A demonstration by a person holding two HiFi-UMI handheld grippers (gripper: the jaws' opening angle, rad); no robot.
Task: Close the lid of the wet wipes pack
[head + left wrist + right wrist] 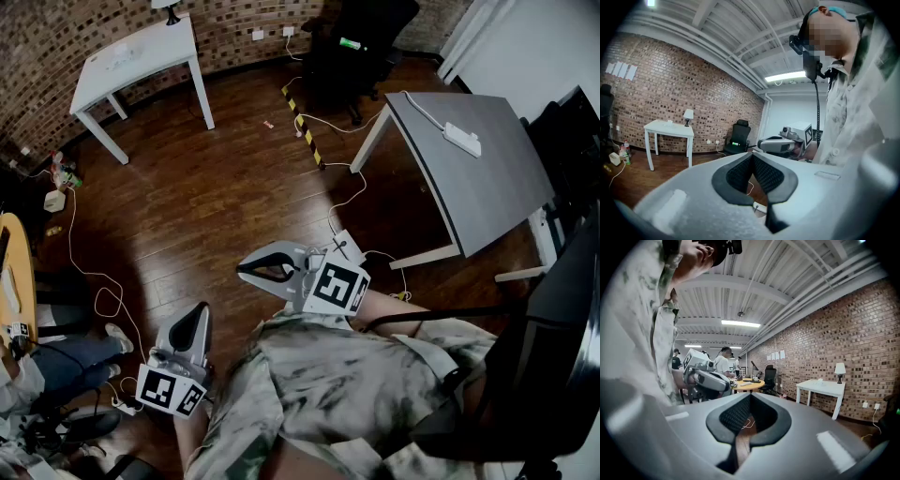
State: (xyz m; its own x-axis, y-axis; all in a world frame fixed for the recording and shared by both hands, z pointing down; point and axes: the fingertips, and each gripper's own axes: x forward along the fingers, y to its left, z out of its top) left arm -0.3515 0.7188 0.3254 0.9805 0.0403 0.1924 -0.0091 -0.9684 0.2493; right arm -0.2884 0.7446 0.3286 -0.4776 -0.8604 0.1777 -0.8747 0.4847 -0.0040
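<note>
No wet wipes pack shows in any view. Both grippers are held in the air close to the person's patterned shirt, above the dark wooden floor. In the head view my left gripper points away at lower left. My right gripper points left at the middle. The left gripper view has the left gripper shut, tips touching, nothing between them, and the right gripper beyond it. The right gripper is likewise shut and empty, with the left gripper off to its left.
A white table stands at the back left and a grey table carrying a white power strip at the right. A black office chair, floor cables, striped tape and a seated person surround me.
</note>
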